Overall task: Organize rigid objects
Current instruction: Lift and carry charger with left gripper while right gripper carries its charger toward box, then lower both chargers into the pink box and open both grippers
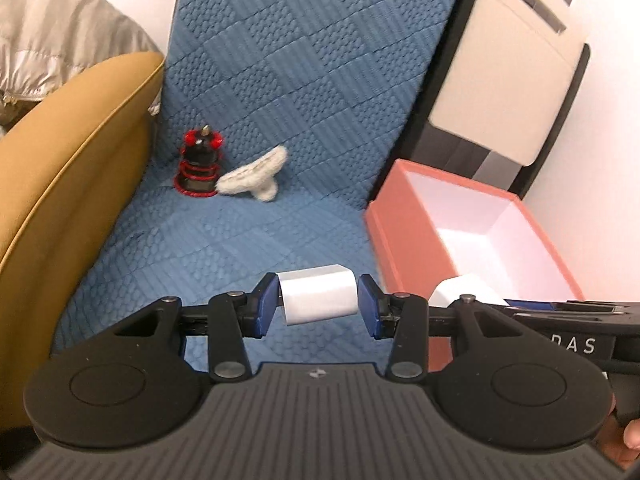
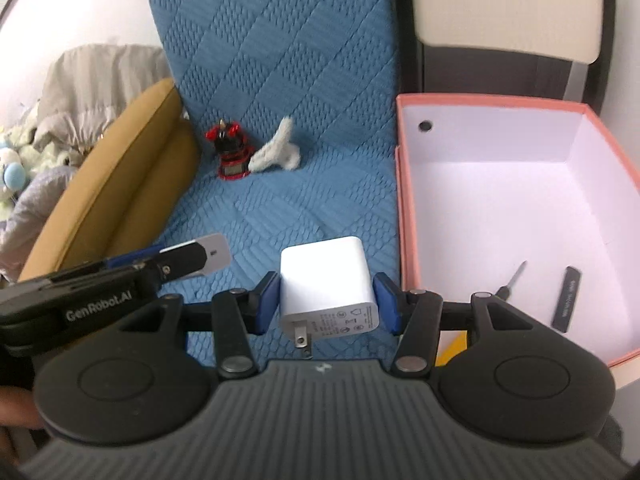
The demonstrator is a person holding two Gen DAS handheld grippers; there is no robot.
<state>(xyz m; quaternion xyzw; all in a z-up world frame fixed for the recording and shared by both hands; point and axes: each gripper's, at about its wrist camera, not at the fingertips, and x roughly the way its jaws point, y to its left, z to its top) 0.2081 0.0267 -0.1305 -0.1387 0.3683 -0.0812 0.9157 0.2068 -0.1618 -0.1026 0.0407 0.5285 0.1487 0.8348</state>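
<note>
Left gripper (image 1: 318,300), bottom centre of the left wrist view: blue pads clamped on both ends of a small white block (image 1: 320,294), held above the blue cover (image 1: 280,80). The same block (image 2: 214,256) shows at mid left of the right wrist view, sticking out of the left gripper (image 2: 176,264).

Right gripper (image 2: 326,300), bottom centre of the right wrist view: pads pressed on both sides of a white charger (image 2: 326,280), prongs pointing back toward the camera, printed face down-frame. The charger hangs over the cover (image 2: 280,80), just left of the box wall. In the left wrist view the charger (image 1: 464,288) peeks in at lower right, at the box's near corner.

Pink box (image 2: 404,208), open, white inside, fills the right side of the right wrist view. On its floor, lower right: a thin screwdriver (image 2: 510,282) and a black strip (image 2: 564,298), near each other, not touching. Box (image 1: 404,236) sits at right in the left wrist view.

On the cover, upper-middle of both views: a red-black mount (image 1: 200,166) (image 2: 230,156) with a fuzzy white piece (image 1: 256,176) (image 2: 276,152) just beside it on the right, apparently touching. A tan cushion (image 1: 72,160) lies along the left edge.
</note>
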